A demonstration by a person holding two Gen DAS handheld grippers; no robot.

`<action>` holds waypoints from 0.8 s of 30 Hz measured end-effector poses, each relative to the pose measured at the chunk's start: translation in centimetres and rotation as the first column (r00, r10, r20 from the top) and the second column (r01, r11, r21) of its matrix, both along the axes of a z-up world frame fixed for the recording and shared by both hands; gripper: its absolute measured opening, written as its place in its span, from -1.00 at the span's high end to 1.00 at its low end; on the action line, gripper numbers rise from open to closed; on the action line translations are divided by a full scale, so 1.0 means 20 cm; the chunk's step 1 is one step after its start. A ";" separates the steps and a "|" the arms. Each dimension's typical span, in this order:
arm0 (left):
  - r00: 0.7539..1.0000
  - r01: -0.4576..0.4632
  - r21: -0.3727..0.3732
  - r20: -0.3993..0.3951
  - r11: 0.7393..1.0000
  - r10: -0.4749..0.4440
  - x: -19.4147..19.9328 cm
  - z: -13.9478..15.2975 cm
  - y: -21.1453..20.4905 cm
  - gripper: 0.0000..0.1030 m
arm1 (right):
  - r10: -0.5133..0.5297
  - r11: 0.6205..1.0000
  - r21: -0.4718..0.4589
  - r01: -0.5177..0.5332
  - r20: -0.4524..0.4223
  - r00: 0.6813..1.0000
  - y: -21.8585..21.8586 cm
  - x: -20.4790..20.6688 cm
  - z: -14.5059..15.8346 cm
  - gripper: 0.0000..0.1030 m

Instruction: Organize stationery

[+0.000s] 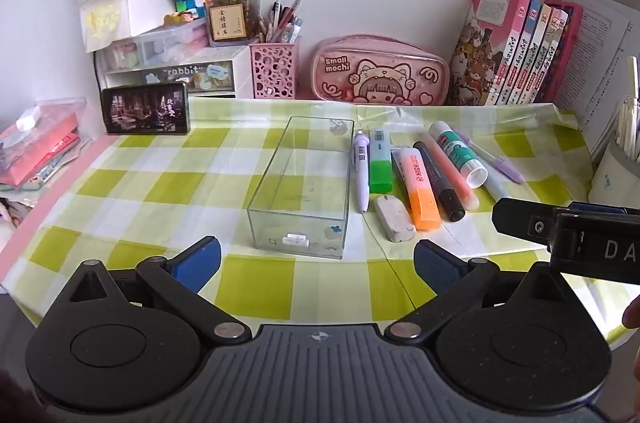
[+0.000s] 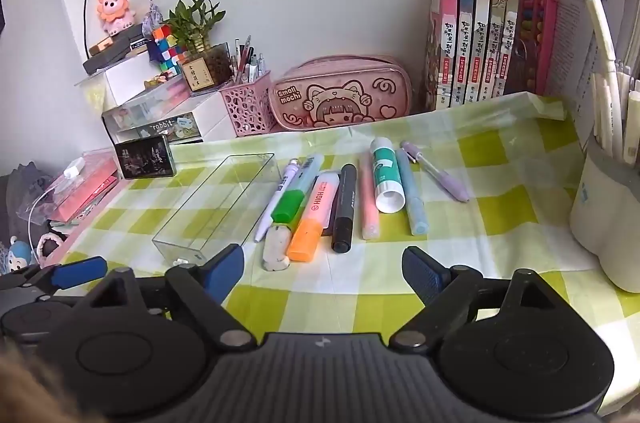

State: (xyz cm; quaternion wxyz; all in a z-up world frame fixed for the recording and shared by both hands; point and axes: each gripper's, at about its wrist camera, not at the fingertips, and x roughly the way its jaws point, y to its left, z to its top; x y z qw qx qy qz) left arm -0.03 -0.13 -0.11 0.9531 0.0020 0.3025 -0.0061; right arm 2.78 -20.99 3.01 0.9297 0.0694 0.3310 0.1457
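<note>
Beside pens (image 1: pixel 416 175), clear box (image 1: pixel 304 183) stands empty.

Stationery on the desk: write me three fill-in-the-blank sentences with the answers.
1. The clear box holds ____ pens.
2. The eraser lies beside the ____ highlighter.
3. Both the left gripper and the right gripper are ____.
Answers: no; orange; open

Both grippers (image 1: pixel 316 263) (image 2: pixel 322 273) wide, empty
</note>
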 end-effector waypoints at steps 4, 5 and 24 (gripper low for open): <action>1.000 0.000 -0.066 -0.017 0.998 -0.001 0.00 0.02 0.08 -0.90 | 0.005 1.000 0.020 -0.005 -0.011 1.000 -0.03 -0.01 -0.02 -0.43; 1.000 -0.007 -0.047 -0.012 0.999 0.006 -0.01 0.01 0.08 -0.90 | 0.003 1.000 0.011 -0.003 -0.010 1.000 -0.03 -0.01 -0.02 -0.44; 0.997 -0.035 0.000 -0.064 0.999 0.035 0.03 -0.03 -0.01 -0.90 | -0.022 0.999 -0.030 0.021 -0.026 0.999 0.03 0.00 -0.03 -0.45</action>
